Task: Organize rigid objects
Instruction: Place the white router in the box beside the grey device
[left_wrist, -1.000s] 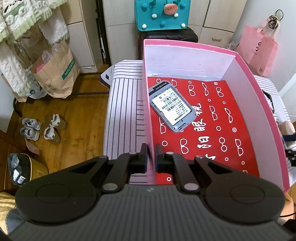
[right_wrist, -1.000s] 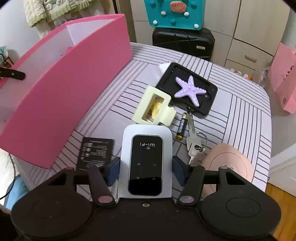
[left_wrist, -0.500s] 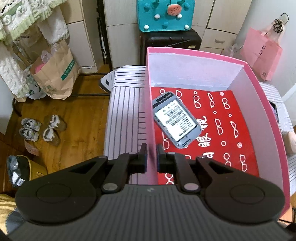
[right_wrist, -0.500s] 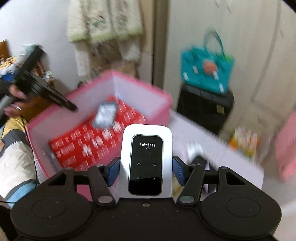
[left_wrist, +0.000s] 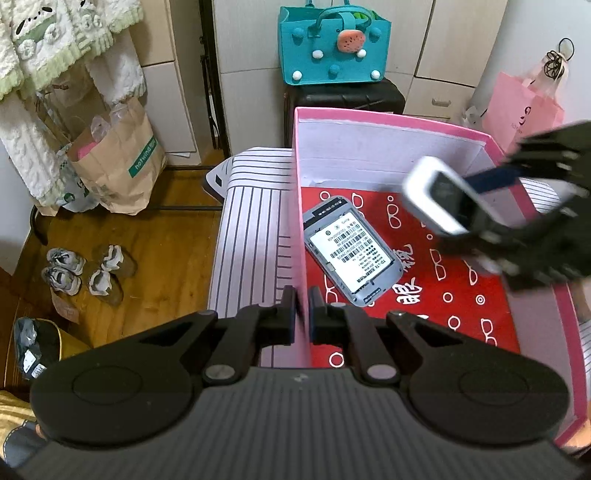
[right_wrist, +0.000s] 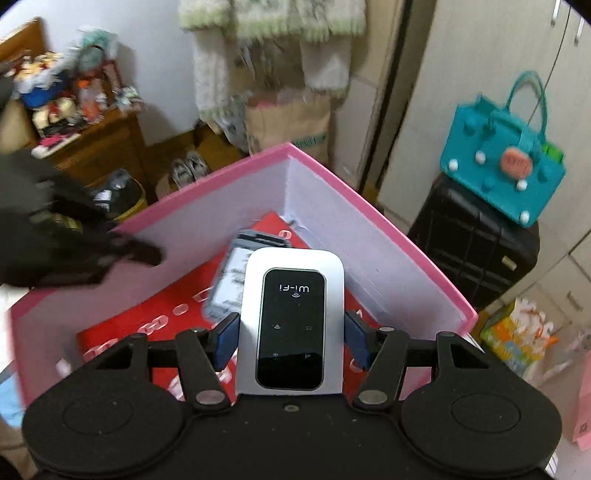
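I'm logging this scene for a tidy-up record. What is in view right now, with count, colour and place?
Box: 1, pink with red printed floor, on the striped table.
Back cover: 1, grey, label up, on the box floor.
Wi-Fi router: 1, white with black face, above the box.
Table: 1, white with dark stripes, under the box.
Tote bag: 1, teal, on the black suitcase.
Paper bag: 1, brown, on the floor.
Shoes: 2 pairs, grey, on the floor.
Left gripper: black, shut on the box wall.
Right gripper: black, shut on the Wi-Fi router.
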